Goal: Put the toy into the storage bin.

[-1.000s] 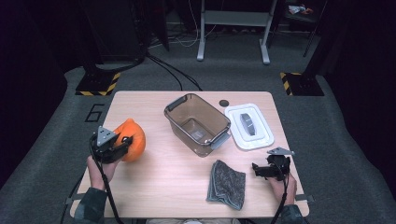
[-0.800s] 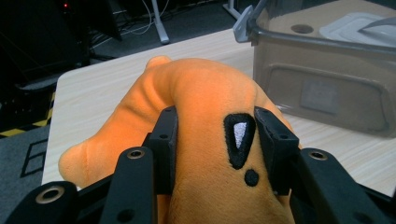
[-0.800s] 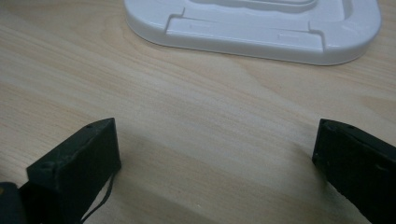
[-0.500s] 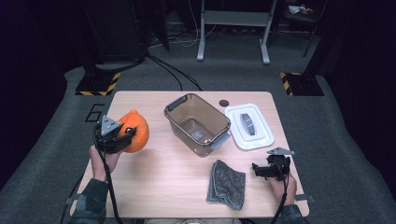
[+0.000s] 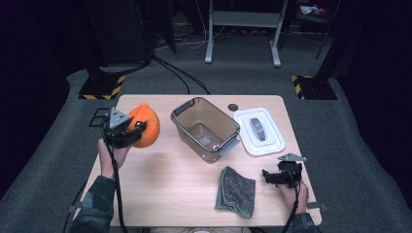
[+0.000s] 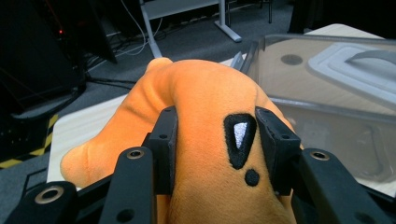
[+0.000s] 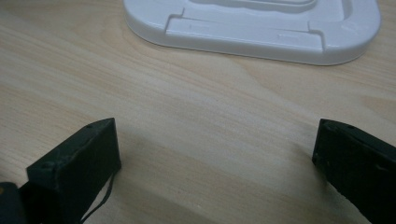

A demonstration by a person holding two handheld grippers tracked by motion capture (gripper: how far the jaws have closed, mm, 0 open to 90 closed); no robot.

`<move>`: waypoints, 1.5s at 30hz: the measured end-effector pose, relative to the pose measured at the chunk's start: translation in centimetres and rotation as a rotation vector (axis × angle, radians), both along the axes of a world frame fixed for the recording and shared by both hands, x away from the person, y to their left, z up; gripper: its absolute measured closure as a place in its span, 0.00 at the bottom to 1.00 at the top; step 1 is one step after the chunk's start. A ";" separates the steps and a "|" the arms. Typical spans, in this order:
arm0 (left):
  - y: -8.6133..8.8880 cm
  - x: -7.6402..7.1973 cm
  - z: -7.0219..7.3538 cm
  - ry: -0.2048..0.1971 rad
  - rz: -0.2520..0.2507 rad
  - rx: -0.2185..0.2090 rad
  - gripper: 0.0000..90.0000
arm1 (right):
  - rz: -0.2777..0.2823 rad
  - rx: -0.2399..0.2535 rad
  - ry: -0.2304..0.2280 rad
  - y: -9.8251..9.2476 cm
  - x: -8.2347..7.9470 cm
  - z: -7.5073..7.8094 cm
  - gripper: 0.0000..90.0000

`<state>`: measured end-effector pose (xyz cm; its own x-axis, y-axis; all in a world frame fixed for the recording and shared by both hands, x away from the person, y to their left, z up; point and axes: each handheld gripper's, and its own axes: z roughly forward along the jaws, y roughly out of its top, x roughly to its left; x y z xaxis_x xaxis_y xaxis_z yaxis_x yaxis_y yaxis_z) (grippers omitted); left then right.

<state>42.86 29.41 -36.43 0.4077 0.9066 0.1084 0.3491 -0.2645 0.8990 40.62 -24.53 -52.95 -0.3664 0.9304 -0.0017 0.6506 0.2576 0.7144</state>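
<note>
An orange plush toy [image 5: 149,127] with a black and white eye patch hangs above the table's left side. My left gripper [image 5: 138,130] is shut on it. In the left gripper view the two black fingers [image 6: 163,135] press into the plush toy [image 6: 205,93] on both sides. A clear plastic bin [image 5: 227,130] stands empty at the table's middle, just right of the toy. Near the front right edge my right gripper [image 5: 268,175] is open, low over bare wood. Its jaws stand wide apart in the right gripper view [image 7: 215,149].
A white lid [image 5: 267,145] with a grey handle lies right of the bin, and its edge [image 7: 261,32] is ahead of the right jaws. A grey folded cloth [image 5: 235,191] lies at the front. A small black disc [image 5: 233,107] sits behind the bin.
My left gripper has risen with the orange plush toy and carried it away from the front edge, a little toward the bin. The right gripper has kept still.
</note>
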 end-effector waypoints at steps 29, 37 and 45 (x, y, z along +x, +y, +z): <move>-6.0 4.7 4.4 -0.058 -0.141 0.064 0.62 | 0.000 0.000 0.000 0.0 0.0 0.0 0.00; -8.1 6.1 4.6 -0.067 -0.173 0.064 0.62 | 0.000 0.000 0.000 0.0 0.0 0.0 0.00; -10.1 7.4 4.5 -0.063 -0.212 0.085 0.62 | 0.000 0.000 0.000 0.0 0.0 0.0 0.00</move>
